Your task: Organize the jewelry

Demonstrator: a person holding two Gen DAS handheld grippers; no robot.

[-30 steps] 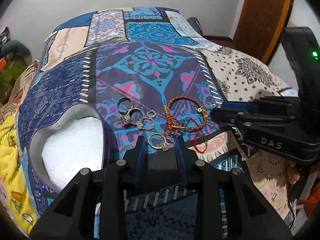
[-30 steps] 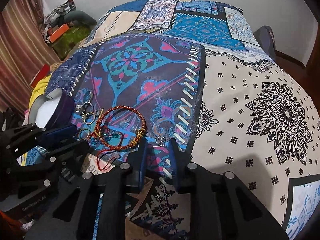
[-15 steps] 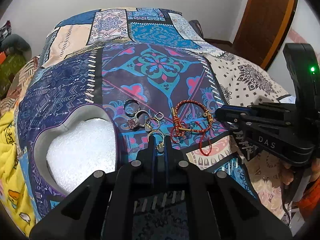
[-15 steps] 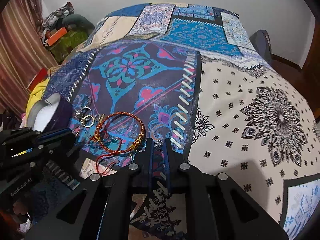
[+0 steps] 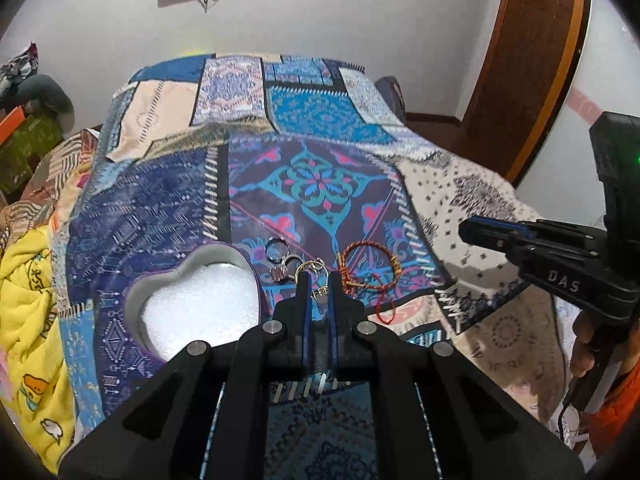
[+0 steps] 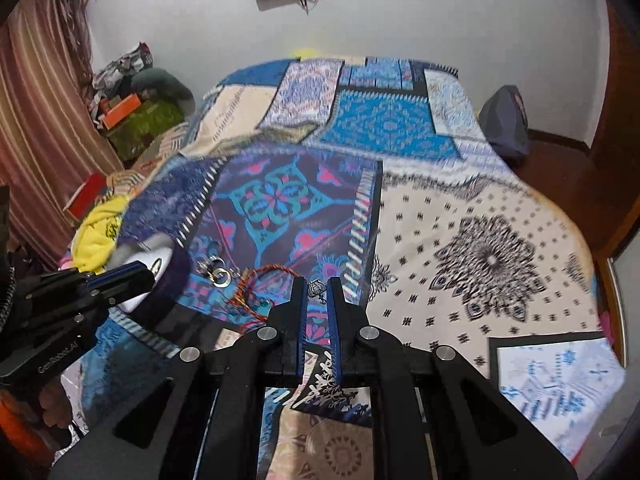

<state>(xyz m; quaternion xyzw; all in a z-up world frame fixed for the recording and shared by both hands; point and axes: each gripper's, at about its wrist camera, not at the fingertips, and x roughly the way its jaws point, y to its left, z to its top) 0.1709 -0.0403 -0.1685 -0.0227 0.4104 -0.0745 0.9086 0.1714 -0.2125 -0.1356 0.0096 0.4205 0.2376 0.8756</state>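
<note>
- In my left gripper the jaws are clenched on a gold ring, which arcs over the tip of the left finger; a small pale charm hangs from it in the narrow slot between the fingers.
- In my right gripper the jaws are clenched on a small silver earring, pinched right at the fingertips and hanging clear of the bedspread.
- The rest of the jewelry lies in a loose cluster on the bedspread just beyond my left fingertips: a dark metal ring farthest back, and nearer a few smaller rings that touch or overlap one another.
- Just right of those rings is a red-and-gold braided bracelet, lying flat, with a tangle of red cord trailing from it toward me.
- Left of the cluster and just beside it sits a heart-shaped box, open-topped, with a purple outer wall and white foam lining inside.
- From the right wrist view the same box is partly hidden behind my left gripper, and the picture is blurred there, so I think the bright spot at its rim is only the lining.
- A person's fingers wrap the handle of my right gripper, beside an orange sleeve.
</note>
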